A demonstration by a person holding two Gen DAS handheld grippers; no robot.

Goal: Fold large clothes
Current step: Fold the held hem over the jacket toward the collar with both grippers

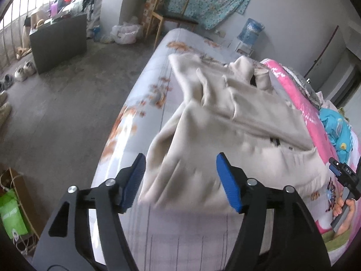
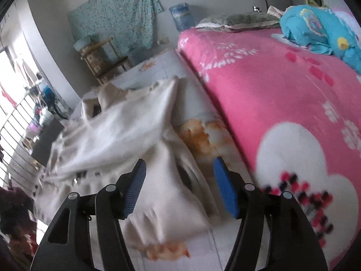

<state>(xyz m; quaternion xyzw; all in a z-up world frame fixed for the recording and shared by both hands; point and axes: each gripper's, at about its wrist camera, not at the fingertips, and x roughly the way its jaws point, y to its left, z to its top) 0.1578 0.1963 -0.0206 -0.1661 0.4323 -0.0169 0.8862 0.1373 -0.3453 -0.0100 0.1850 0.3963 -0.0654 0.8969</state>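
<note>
A large cream garment point(image 1: 225, 117) lies crumpled and partly folded on the bed's pale floral sheet point(image 1: 144, 94). My left gripper point(image 1: 180, 180) hovers over the garment's near edge with its blue pads wide apart and not pressing the cloth. In the right wrist view the same cream garment point(image 2: 117, 131) spreads to the left, blurred. My right gripper point(image 2: 179, 185) stands open above the garment's near corner, with cloth below the jaws but not pinched. The other hand-held gripper shows at the right edge of the left wrist view point(image 1: 343, 176), gripped by a hand point(image 1: 343, 205).
A pink blanket point(image 2: 282, 94) with white hearts covers the bed's right side, with a blue bundle point(image 2: 320, 29) on it. A wooden chair point(image 1: 171, 15), a water jug point(image 1: 250, 31) and a dark box point(image 1: 58, 40) stand on the grey floor. Shoes line the left wall.
</note>
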